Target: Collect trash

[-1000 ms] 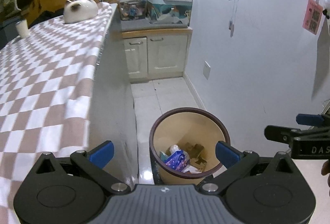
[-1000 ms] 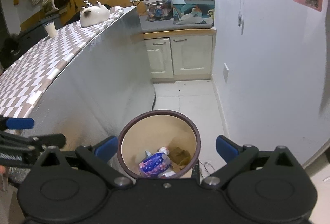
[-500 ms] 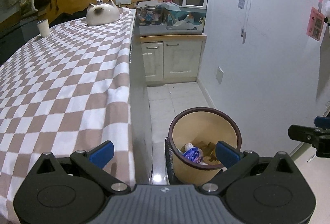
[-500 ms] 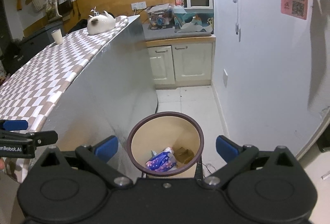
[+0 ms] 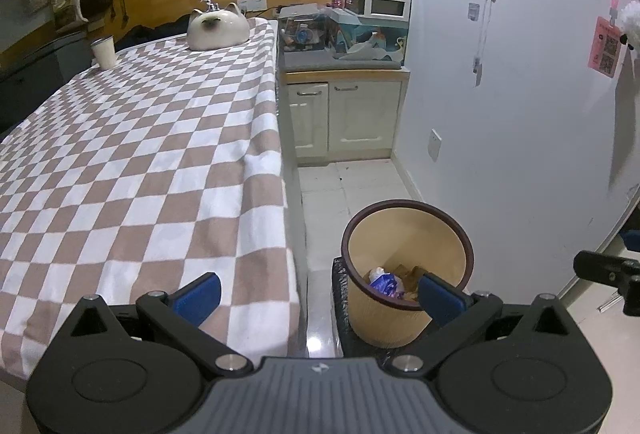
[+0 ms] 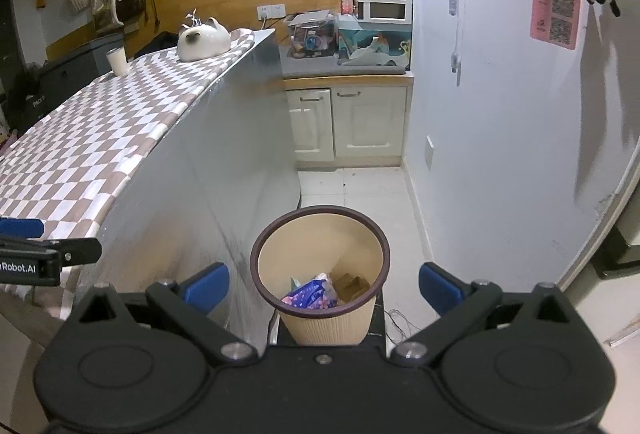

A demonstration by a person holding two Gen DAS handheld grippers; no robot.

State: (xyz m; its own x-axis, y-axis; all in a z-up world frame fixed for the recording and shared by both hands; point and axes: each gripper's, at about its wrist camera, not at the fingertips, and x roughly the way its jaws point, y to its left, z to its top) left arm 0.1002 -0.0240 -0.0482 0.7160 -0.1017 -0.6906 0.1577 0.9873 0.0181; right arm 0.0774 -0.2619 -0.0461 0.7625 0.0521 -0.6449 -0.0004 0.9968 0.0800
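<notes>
Tan bin (image 6: 320, 274) with dark rim on the floor, right of the checkered surface (image 5: 132, 162), holding a purple wrapper (image 6: 310, 294) and brown scraps. Seen nearly from above in the right wrist view, framed between the spread, empty fingers of the right hand-held gripper (image 6: 322, 284); off to the right in the left wrist view (image 5: 406, 266), partly behind one blue pad. Left hand-held gripper (image 5: 318, 292) likewise spread, empty, straddling the surface's near right edge. Only the right view shows the surface's grey side panel (image 6: 224, 170). Far off: cat-shaped ceramic (image 5: 217, 28) and cup (image 5: 104, 53).
</notes>
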